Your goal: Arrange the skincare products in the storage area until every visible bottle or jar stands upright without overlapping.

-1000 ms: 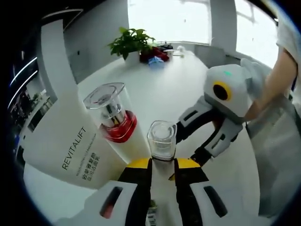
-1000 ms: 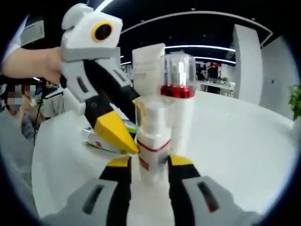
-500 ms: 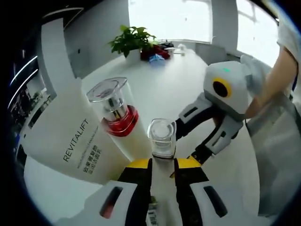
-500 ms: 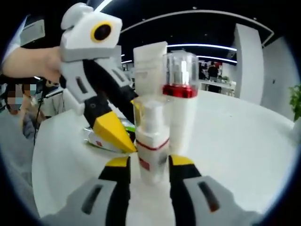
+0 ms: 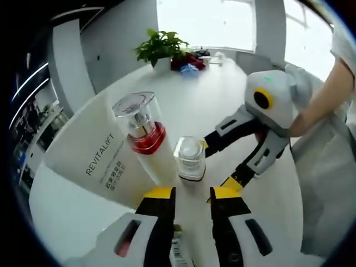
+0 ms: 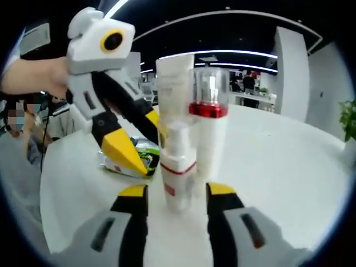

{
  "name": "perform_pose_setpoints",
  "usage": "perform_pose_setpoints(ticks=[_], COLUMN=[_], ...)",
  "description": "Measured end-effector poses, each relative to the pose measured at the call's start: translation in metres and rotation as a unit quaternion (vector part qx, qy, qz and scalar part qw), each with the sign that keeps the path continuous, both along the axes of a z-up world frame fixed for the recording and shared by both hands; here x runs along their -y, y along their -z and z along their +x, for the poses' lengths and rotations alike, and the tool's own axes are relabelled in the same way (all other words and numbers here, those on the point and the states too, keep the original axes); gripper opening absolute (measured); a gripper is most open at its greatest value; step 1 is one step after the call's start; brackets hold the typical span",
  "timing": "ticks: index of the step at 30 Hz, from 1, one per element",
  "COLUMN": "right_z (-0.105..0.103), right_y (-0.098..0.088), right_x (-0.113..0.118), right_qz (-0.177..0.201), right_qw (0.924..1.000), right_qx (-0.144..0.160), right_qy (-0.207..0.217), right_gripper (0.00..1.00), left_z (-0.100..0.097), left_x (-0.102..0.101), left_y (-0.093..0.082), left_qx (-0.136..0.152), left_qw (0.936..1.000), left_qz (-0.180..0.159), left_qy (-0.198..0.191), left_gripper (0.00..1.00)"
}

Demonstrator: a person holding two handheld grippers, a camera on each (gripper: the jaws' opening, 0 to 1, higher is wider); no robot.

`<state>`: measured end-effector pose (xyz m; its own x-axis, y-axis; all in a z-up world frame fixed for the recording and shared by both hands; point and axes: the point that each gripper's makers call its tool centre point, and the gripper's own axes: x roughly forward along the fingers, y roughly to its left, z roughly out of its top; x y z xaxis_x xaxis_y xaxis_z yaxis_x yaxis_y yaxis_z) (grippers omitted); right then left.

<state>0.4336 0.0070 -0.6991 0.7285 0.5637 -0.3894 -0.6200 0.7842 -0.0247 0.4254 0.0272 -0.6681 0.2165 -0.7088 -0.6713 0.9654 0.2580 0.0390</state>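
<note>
Spray bottle (image 6: 178,181): upright on desk (image 6: 289,167), just beside pump bottle (image 6: 210,133) w/ red band.
Left gripper (image 5: 192,194): jaws spread, bottle ahead, untouched.
Right gripper (image 6: 177,192): jaws spread either side of bottle.
Tube (image 5: 92,161): upright behind.

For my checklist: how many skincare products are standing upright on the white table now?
3: a small spray bottle between the right gripper jaws, a red-collared pump bottle behind it, and a white REVITALIFT tube farthest. A flat packet lies down; more may be hidden.
</note>
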Motion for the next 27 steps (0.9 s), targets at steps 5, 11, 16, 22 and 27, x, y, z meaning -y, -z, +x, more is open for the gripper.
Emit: perform_pose_setpoints(ticks=[5,11,16,22,27], right_z=[-0.011,-0.025,-0.039,-0.057,-0.072], right_y=[-0.004,-0.014,-0.022,-0.031,-0.035], right_x=[0.001,0.001,-0.001,0.001,0.001], right_qz=[0.003,0.014,0.015,0.019,0.024], right_qw=[0.9999,0.9998,0.9996,0.9993,0.9989], right_qx=[-0.011,-0.016,-0.024,-0.029,-0.038], right_qy=[0.001,-0.001,-0.008,-0.012,-0.015], right_gripper=[0.53,0.62,0.69,0.76,0.80], left_z=[-0.008,-0.019,-0.030,-0.045,-0.060], left_x=[-0.014,-0.034,-0.050,-0.068,-0.080], left_y=[-0.002,-0.002,-0.005,-0.010,-0.012], left_qx=[-0.016,-0.035,-0.047,-0.058,-0.070], left_qw=[0.9990,0.9949,0.9896,0.9816,0.9749], left_qz=[-0.007,-0.020,-0.034,-0.053,-0.067], left_qy=[-0.040,-0.093,-0.131,-0.174,-0.201], left_gripper=[0.30,0.40,0.47,0.56,0.62])
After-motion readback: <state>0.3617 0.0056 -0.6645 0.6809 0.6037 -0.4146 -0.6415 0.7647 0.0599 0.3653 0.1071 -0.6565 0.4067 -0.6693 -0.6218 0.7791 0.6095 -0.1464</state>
